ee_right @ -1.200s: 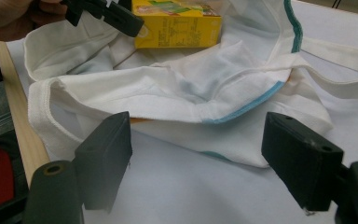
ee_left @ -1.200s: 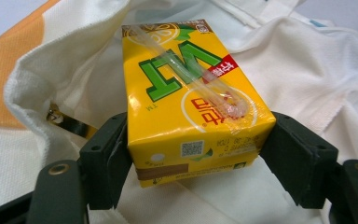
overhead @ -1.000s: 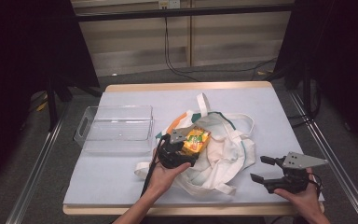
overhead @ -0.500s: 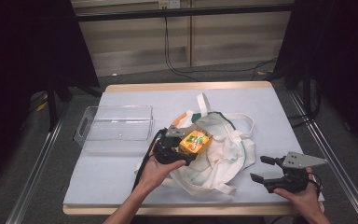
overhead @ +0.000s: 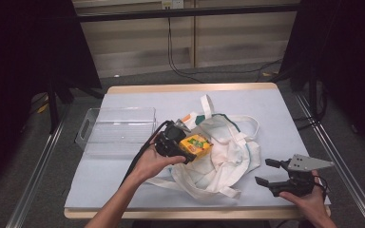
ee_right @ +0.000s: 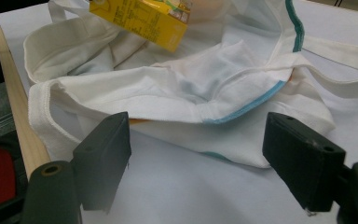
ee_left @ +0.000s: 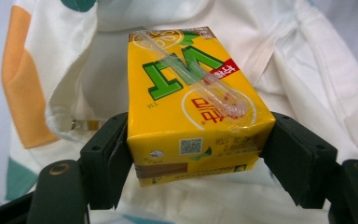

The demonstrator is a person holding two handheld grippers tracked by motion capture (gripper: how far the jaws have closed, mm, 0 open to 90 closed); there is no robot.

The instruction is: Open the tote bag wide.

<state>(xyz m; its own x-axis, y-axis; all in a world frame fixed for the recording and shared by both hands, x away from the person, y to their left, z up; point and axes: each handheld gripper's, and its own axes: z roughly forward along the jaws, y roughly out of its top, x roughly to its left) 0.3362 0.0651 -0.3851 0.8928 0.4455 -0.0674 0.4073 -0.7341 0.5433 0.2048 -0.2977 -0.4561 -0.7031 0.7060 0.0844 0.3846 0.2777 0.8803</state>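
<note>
Left gripper fingers clamped on short sides of yellow juice carton, straw taped across its face. Carton at frame centre in high view, lifted above white tote bag. Right gripper fingers spread wide, nothing between, lower right of frame, just beside bag edge. Clear plastic bin left of centre on tabletop.
</note>
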